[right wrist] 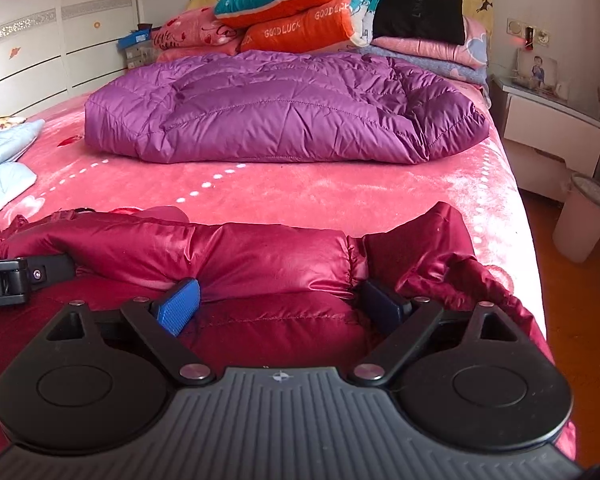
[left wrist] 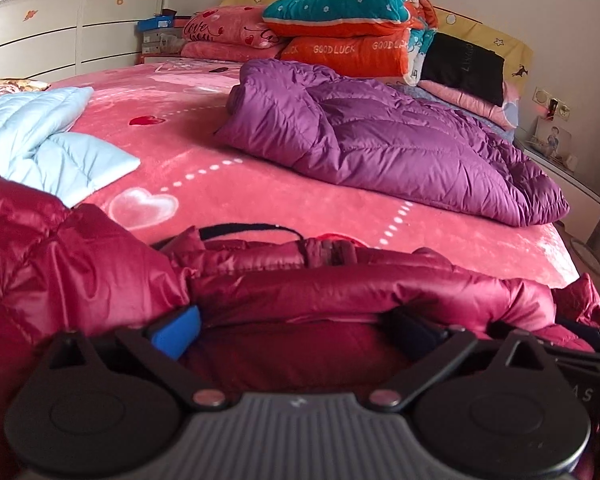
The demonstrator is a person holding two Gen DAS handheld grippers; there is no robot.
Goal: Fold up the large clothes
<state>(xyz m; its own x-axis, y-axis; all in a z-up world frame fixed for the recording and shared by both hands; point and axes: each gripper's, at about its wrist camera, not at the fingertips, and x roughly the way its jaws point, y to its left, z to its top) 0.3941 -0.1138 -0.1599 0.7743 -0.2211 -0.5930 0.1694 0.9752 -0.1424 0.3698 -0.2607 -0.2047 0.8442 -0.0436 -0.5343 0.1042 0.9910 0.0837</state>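
Crimson down jacket [right wrist: 260,256] lies across the bed [right wrist: 340,196], lower frame. Both claws spread wide, left claw [left wrist: 296,328] and right claw [right wrist: 288,300], straddling a puffy fold without pinching it. Risk: slick, springy fabric slips or rebounds. Only the right view shows the bin [right wrist: 584,216], far right.

A big bed [right wrist: 340,192] with a pink cover. White wardrobe [right wrist: 40,40] at ten o'clock, white nightstand [right wrist: 548,128] at two.
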